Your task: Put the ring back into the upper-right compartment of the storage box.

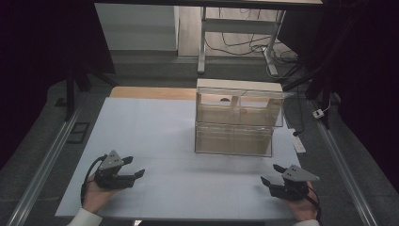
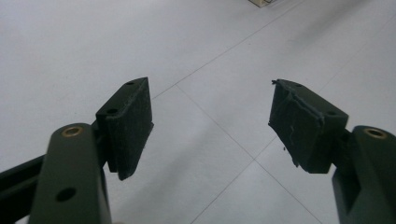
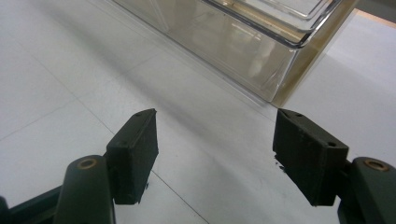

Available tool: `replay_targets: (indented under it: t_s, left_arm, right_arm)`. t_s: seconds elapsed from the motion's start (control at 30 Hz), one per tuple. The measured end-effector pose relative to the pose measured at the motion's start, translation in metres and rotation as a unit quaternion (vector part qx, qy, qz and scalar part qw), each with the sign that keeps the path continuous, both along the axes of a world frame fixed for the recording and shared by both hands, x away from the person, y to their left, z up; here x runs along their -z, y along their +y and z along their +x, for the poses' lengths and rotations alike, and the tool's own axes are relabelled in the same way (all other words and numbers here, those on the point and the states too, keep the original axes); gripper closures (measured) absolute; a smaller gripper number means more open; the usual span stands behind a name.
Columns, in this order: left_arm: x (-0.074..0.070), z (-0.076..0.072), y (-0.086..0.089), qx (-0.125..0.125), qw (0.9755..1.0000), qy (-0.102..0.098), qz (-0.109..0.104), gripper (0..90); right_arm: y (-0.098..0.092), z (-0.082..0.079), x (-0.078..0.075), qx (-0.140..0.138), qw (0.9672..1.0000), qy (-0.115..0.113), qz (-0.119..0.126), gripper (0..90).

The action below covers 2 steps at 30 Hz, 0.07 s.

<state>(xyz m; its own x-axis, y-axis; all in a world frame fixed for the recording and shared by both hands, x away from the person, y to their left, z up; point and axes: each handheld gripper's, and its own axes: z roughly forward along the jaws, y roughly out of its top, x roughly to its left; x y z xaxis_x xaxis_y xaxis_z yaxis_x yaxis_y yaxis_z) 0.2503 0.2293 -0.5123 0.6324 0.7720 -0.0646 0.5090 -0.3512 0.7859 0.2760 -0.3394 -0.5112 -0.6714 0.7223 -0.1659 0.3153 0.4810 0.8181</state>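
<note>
- Dim room, dark floor, desk legs and cables at the back; white table [image 1: 155,141] in front, wood edge showing at its far side.
- Clear plastic two-tier organiser [image 1: 235,120] stands upright right of table centre, toward the far edge, well apart from both grippers.
- Left gripper [image 1: 134,168] near the front left corner, jaws wide apart, nothing between them; left gripper view has bare table under the pads [image 2: 128,123].
- Right gripper [image 1: 273,173] near the front right, jaws also spread wide and empty; the organiser's lower front corner [image 3: 275,70] lies ahead of it.
- Handling guess: rigid, light, smooth and slippery walls, could crack or scuff if squeezed hard. Best hold probably a drawer lip or top rim edge, not the flat glossy face.
- Hard to make out: contents behind reflections, a small dark item in the upper tier unclear, any drawer handles not discernible; organiser's back side hidden.
</note>
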Motion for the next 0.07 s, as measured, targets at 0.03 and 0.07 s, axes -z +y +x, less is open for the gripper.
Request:
replay_targets:
  t_s: [0.03, 0.07]
  left_arm:
    - [0.0001, 0.0001, 0.0002, -0.001, 1.0000, 0.000, 0.001, 29.1]
    - [0.0001, 0.0002, 0.0004, -0.001, 1.0000, 0.000, 0.001, 28.7]
  right_arm:
    - [0.0001, -0.0001, -0.0001, -0.001, 1.0000, -0.001, 0.000, 30.8]
    - [0.0004, -0.0003, -0.0003, -0.002, 1.0000, -0.001, 0.002, 30.9]
